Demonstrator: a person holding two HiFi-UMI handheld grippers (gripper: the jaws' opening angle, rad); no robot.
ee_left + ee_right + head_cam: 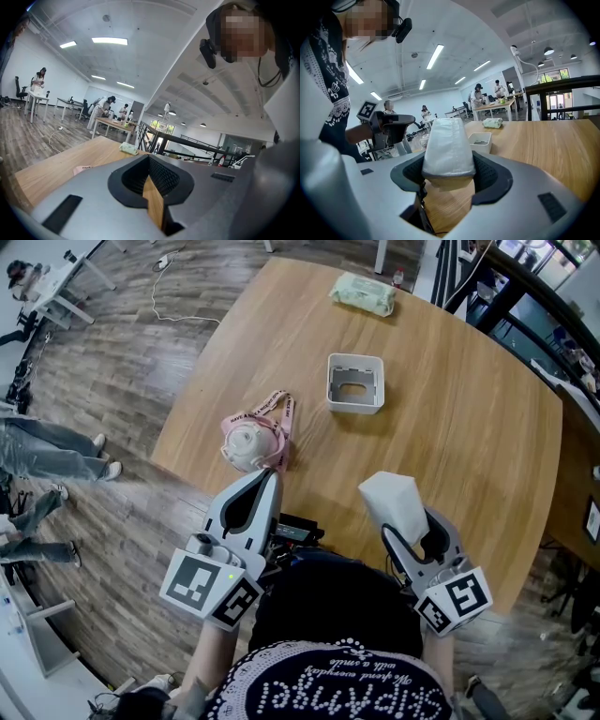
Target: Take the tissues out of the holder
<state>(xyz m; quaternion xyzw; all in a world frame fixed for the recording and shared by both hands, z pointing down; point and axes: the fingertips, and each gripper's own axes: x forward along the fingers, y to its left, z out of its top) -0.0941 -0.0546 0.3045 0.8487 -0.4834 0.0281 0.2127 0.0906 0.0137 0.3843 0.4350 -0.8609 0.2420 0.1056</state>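
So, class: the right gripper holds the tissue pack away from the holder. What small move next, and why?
Probably lower the right gripper and set the tissue pack on the table: the holder looks empty, and the pack is clamped above the near edge.

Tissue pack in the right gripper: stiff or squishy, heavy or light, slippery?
Probably squishy: the tissue pack tapers unevenly and seems moulded to the pads where the right gripper clamps it. Likely light: it stands up out of the jaws without sagging. Its smooth white wrapper could slip if the squeeze eases.
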